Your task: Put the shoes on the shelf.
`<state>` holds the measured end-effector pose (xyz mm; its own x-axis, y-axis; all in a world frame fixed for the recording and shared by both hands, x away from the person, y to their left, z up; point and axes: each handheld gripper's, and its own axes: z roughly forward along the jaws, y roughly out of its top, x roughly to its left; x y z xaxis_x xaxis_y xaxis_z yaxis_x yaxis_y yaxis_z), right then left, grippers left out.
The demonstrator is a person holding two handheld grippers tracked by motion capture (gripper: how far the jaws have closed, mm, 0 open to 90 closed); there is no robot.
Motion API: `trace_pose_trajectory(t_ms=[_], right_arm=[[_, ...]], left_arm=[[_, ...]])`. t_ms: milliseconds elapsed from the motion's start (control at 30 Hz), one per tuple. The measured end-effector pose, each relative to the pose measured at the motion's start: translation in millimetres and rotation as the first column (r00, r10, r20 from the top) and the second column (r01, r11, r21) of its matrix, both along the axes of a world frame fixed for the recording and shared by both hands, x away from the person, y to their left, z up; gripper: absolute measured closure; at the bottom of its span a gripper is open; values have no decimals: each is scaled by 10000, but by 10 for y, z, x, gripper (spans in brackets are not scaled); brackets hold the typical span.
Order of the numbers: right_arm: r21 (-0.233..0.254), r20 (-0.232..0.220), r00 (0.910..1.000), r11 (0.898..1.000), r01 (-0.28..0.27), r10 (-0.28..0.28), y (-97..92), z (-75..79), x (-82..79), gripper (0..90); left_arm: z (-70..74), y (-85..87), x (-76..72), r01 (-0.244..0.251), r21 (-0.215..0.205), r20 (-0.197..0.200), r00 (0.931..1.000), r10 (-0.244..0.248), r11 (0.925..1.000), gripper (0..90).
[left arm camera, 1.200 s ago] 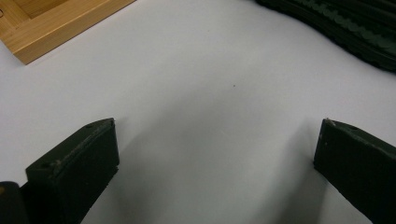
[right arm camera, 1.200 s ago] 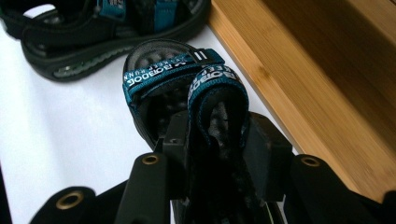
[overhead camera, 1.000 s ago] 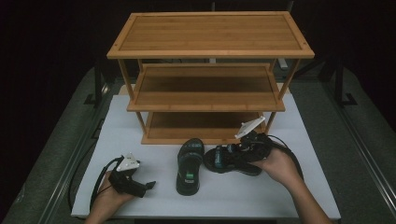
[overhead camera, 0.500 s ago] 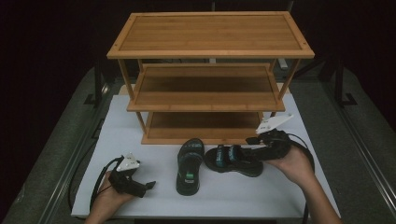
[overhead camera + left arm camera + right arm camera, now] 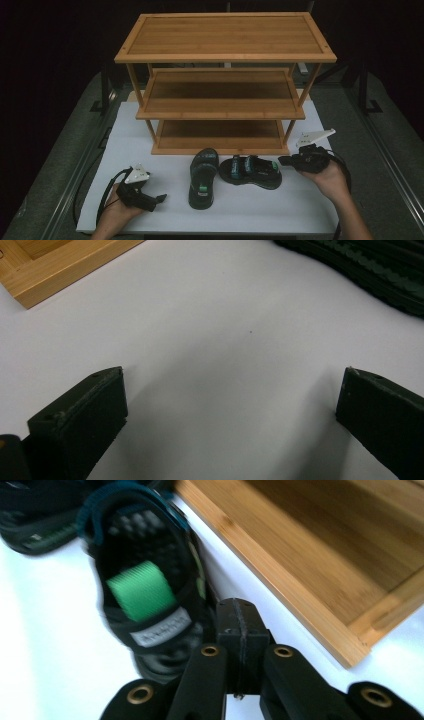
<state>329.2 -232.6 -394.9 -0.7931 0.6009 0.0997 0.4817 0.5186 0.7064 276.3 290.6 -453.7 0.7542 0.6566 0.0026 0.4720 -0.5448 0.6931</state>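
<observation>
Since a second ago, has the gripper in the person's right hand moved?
Yes. The right gripper has slid rightward off the sandal, ending by the shoe rack's right front leg. Its jaws have just closed, with nothing between them.

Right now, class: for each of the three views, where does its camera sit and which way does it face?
High view: above the near edge, facing the rack; both hands show.
Left gripper view: on the left claw, facing the white tabletop; jaws apart.
Right gripper view: on the right claw, facing the sideways sandal; jaws together.
Shared: all show rack wood.
</observation>
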Motion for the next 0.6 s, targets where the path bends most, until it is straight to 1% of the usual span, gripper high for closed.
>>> trace_pose_trajectory(t_ms=[100,167,200,233,333,433,467,567,600], right_arm=[[-26,-149,9999,10000,-12,12,-22,-119,67,898],[151,-256,9997,9999,-45,49,-30,-196,110,897],[151,-256,9997,9999,-45,49,-30,-196,110,897],[47,-423,9991,10000,-87,89,-12,-277,152,897],[72,-581,9982,9998,-165,169,8,-349,185,898],[-10,-731,9968,9995,-311,310,32,-385,187,898],[-35,-681,9973,9996,-286,283,34,-388,179,898],[39,-642,9974,9994,-337,339,20,-398,151,898],[91,-697,9970,9994,-342,348,15,-401,138,898]], left_arm=[[0,0,0,4,2,-9,10000,-4,10000,0],[0,1,1,4,-4,-20,10000,-4,10000,0],[0,1,1,4,-4,-20,10000,-4,10000,0],[1,1,2,4,-7,-26,10000,-4,10000,0],[1,1,2,3,-12,-33,10000,-3,10000,0],[0,1,2,3,-13,-33,10000,-3,10000,0],[0,1,2,5,-12,-33,10000,-5,10000,0],[1,2,2,8,-2,-31,10000,-8,10000,0],[1,1,2,7,-5,-30,10000,-7,10000,0]])
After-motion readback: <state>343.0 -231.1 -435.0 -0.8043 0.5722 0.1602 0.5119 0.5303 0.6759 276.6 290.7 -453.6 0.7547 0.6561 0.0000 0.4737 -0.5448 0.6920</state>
